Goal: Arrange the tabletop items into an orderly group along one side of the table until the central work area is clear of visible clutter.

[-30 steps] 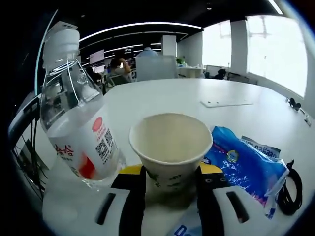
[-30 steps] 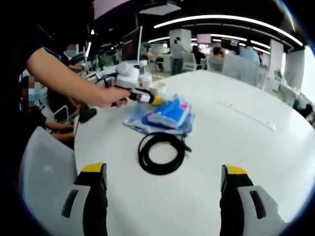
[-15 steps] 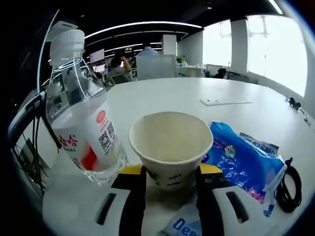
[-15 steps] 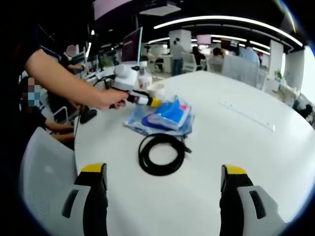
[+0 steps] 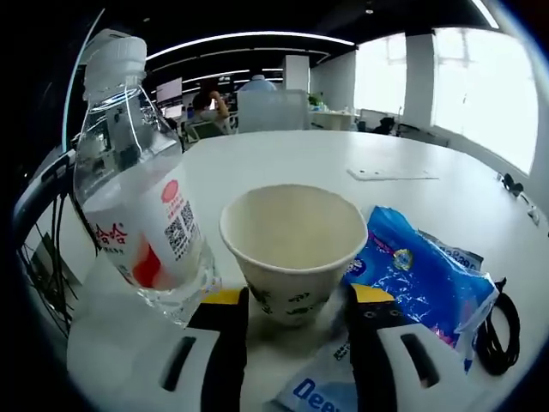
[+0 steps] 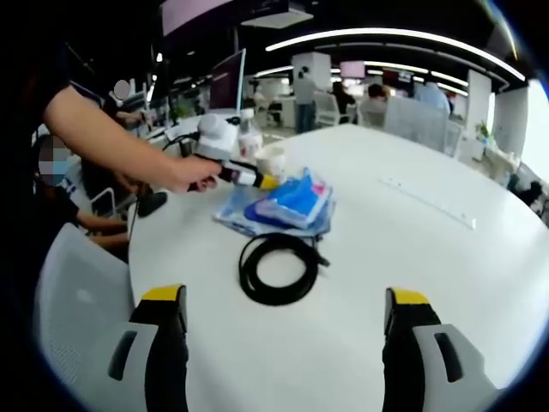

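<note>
left close on cup (image 5: 293,249), right farther back

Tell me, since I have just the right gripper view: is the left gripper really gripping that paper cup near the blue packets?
Observer: Yes. In the left gripper view the paper cup sits between the left gripper jaws, which press its lower sides.
Operator: Anything inside it?
Observer: No, it looks empty.
Operator: And the bottle next to it?
Observer: The water bottle is capped and partly full, with a red and white label.
</note>
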`<action>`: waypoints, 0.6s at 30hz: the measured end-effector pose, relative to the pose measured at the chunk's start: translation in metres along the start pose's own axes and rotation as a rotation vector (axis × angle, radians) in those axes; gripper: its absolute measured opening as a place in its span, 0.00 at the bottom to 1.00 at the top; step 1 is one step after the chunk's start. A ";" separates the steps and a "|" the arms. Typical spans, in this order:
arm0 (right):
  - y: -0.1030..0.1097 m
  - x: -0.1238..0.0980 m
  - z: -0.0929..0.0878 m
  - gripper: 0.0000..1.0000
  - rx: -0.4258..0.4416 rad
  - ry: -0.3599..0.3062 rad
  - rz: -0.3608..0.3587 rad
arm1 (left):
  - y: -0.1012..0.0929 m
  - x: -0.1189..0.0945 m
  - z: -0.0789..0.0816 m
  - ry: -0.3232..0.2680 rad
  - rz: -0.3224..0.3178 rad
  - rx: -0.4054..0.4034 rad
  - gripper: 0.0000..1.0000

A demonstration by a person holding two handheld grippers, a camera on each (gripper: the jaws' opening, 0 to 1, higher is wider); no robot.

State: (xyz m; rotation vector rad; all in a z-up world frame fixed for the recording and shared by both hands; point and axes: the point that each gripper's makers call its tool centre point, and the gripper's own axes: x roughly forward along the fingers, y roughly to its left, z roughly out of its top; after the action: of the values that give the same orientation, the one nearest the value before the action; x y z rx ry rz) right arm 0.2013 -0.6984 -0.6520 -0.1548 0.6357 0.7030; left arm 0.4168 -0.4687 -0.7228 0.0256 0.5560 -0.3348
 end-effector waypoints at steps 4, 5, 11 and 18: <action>0.003 0.002 0.002 0.93 -0.003 -0.003 0.008 | -0.002 -0.007 -0.002 0.009 -0.007 0.040 0.50; 0.003 0.003 0.003 0.93 -0.009 -0.005 0.010 | -0.003 -0.008 -0.002 0.010 -0.008 0.049 0.50; 0.006 0.005 0.010 0.93 -0.016 -0.020 0.021 | -0.003 -0.017 -0.001 0.007 -0.014 0.039 0.50; 0.009 0.005 0.013 0.93 -0.016 -0.035 0.026 | -0.016 -0.027 -0.006 0.014 -0.042 0.024 0.51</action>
State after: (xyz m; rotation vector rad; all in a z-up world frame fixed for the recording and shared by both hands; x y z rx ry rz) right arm 0.2052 -0.6845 -0.6442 -0.1491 0.5996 0.7350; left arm 0.3867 -0.4752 -0.7130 0.0399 0.5670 -0.3821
